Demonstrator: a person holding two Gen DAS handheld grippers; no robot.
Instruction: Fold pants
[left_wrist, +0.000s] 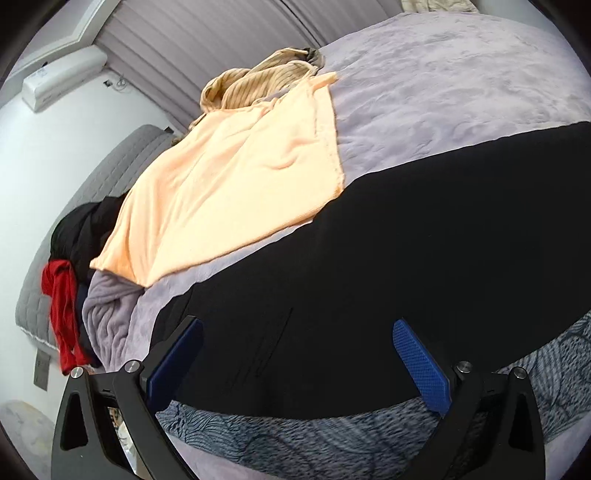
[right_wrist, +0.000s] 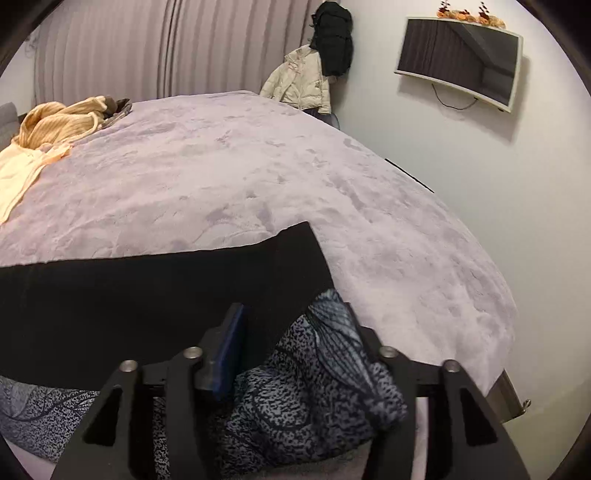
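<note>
I see the black pants (left_wrist: 388, 258) spread flat on the lilac blanket (left_wrist: 443, 92), running crosswise just ahead of both grippers. My left gripper (left_wrist: 295, 332) stands wide above them, nothing between its pads. My right gripper (right_wrist: 295, 325) also reads wide; the patterned blue-grey cloth (right_wrist: 314, 387) bunches between its fingers, hiding the right pad, so I cannot tell whether it grips.
</note>
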